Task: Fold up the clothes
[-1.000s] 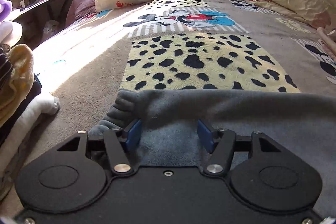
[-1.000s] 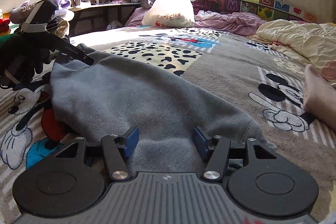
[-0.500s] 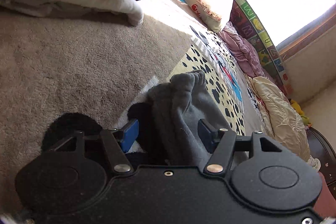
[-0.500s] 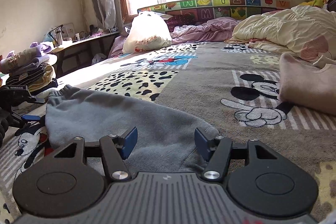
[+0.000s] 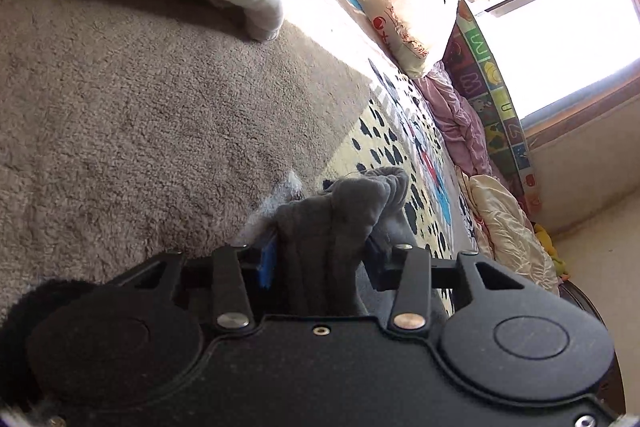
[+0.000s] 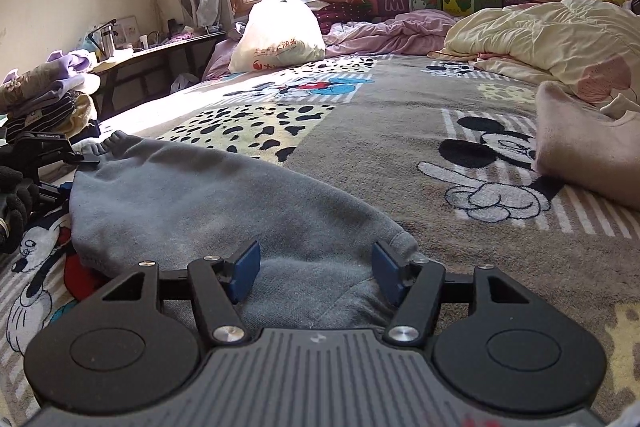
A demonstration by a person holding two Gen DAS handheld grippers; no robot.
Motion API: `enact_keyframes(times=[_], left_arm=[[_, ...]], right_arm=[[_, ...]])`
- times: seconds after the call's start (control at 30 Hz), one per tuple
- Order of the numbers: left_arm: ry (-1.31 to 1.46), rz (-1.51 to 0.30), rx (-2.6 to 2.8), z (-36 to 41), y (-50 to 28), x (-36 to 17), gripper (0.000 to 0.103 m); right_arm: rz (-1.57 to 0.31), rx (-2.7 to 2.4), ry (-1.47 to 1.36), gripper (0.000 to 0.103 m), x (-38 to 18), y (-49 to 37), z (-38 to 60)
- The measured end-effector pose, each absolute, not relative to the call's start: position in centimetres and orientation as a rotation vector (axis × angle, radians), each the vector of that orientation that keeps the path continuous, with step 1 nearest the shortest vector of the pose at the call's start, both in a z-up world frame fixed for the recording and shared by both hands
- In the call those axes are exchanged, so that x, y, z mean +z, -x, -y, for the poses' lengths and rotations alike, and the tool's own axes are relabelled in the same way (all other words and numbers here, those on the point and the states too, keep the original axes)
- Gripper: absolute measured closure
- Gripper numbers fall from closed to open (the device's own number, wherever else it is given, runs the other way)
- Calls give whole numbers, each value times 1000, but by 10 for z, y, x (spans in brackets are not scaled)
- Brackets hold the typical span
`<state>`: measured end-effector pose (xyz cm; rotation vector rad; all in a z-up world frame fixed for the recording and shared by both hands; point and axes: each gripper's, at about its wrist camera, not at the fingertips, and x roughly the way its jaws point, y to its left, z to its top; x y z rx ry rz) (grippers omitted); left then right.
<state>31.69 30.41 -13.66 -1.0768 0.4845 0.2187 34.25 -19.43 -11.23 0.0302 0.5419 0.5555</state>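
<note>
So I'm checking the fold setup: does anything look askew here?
Yes: the grey garment lies rumpled, not flat. The left gripper pinches its bunched cuff end, while the right gripper sits open over the other end.

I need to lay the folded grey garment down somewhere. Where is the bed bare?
Bare blanket lies between the grey garment, the white bag and the cream quilt. It is crowded left by the clothes pile and right by the pink garment.

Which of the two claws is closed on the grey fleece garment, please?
The left claw: its blue pads pinch bunched grey fleece garment; the right claw gapes open.
</note>
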Motion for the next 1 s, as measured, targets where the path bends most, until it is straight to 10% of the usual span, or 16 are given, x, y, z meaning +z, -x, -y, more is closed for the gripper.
enact_keyframes(times=[0.53,1.0], left_arm=[[346,-231,115,-96,-302,10,78],[-270,-129,16,101,-291,-44,78]], right_arm=[[-535,493,-737,40,-128,-363,301],[-543,493,-792,38,-130,-357,333]])
